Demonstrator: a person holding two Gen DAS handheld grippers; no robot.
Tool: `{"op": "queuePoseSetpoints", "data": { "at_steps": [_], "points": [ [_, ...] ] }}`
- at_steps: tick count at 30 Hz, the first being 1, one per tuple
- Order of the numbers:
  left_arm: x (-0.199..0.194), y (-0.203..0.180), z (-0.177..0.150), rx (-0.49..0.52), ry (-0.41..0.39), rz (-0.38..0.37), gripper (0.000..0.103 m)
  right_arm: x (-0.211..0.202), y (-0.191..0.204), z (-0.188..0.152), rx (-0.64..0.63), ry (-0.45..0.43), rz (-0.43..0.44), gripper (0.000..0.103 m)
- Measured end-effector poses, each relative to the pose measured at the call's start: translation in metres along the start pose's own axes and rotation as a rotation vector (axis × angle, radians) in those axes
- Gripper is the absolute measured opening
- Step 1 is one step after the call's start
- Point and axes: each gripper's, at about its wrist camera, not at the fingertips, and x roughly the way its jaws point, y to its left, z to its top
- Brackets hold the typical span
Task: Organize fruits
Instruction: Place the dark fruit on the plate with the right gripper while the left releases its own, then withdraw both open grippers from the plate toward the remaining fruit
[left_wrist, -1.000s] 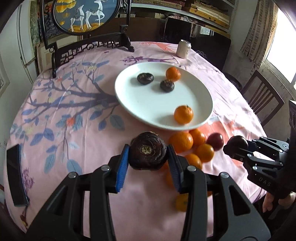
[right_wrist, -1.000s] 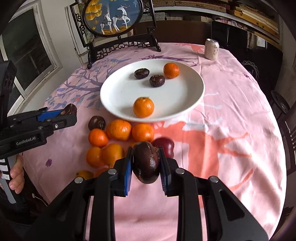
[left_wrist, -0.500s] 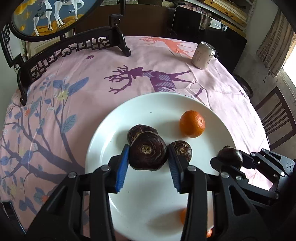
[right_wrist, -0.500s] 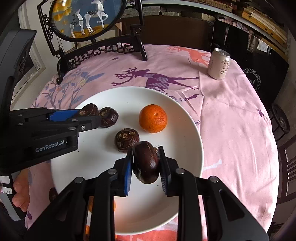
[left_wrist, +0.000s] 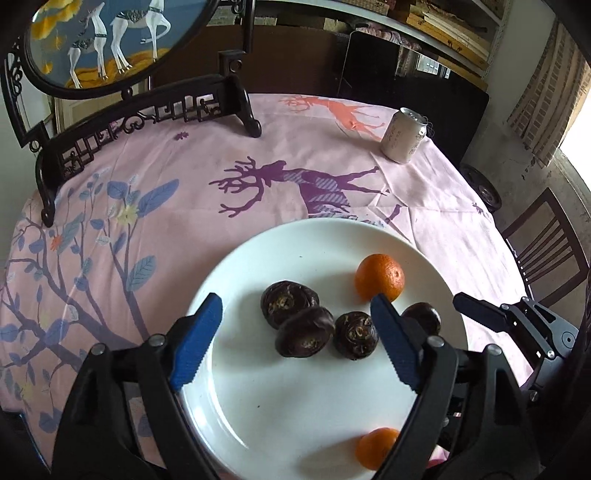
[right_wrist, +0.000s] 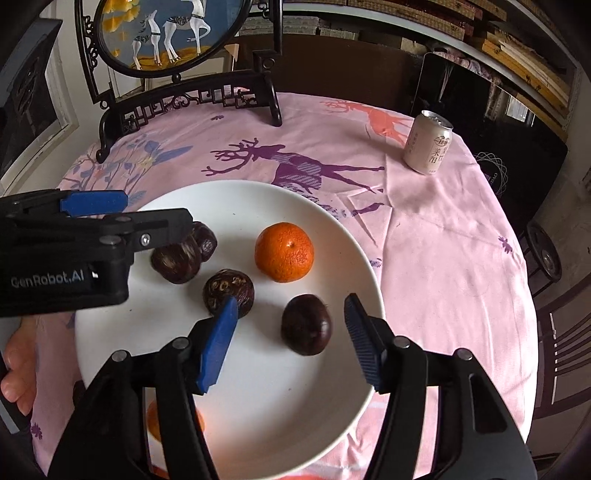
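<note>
Nearest in the left wrist view, the left gripper (left_wrist: 295, 339) hangs over the white plate (left_wrist: 258, 413) with its blue-padded jaws spread wide and nothing between them. A dark brown fruit (left_wrist: 304, 336) lies on the plate between the spread jaws, touching neither pad. It leans against a second dark fruit (left_wrist: 289, 302) just behind it and sits just beside a third (left_wrist: 355, 335) to its right. At the plate's near edge, partly hidden behind the gripper's right finger, lies a mandarin (left_wrist: 375, 446).

In the right wrist view, the right gripper (right_wrist: 290, 339) is likewise opened wide and empty over the same plate (right_wrist: 288, 398). A smooth, dark purple fruit (right_wrist: 306, 324) rests on the plate between its jaws, apart from both pads. The left blue pad overlaps the view of the third dark fruit (right_wrist: 229, 287).

Farther in, a larger mandarin (right_wrist: 284, 252) sits alone toward the plate's far right side, near the dark fruits but not touching them.

The plate stands on a pink tablecloth (left_wrist: 177, 177) printed with deer and leafy branches. Beyond it, toward the far right edge of the table, a pale drink can (right_wrist: 427, 142) stands upright. At the far left edge stands a dark carved wooden stand (left_wrist: 147, 114) carrying a round panel painted with white deer.
</note>
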Motion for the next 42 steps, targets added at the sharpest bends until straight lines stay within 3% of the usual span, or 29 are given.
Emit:
{"op": "queuePoseSetpoints", "data": {
  "at_steps": [7,17,22,32,33,34,35,42],
  "points": [
    [-0.059,0.004,-0.044,-0.012,-0.056,-0.022,0.091,-0.051,0.023,-0.044,-0.011,-0.027,0.018,0.062],
    [-0.115,0.005,-0.145,-0.057,-0.101,0.021,0.097,-0.114,0.047,-0.105,0.054,-0.1,0.05,0.062],
    [-0.128,0.006,-0.178,-0.065,-0.099,0.024,0.097,-0.124,0.051,-0.127,0.083,-0.093,0.051,0.062],
    [-0.142,0.008,-0.212,-0.057,-0.105,0.065,0.097,-0.129,0.054,-0.159,0.097,-0.069,0.038,0.062],
    [-0.143,0.009,-0.217,-0.057,-0.104,0.066,0.097,-0.129,0.054,-0.163,0.098,-0.061,0.044,0.069],
    [-0.144,0.011,-0.221,-0.057,-0.101,0.064,0.097,-0.128,0.055,-0.168,0.098,-0.053,0.05,0.088],
    [-0.145,0.012,-0.225,-0.056,-0.096,0.064,0.097,-0.128,0.057,-0.174,0.097,-0.056,0.057,0.094],
    [-0.148,0.026,-0.251,-0.085,-0.063,0.077,0.097,-0.129,0.079,-0.198,0.039,-0.044,0.108,0.097]
  ]
}}
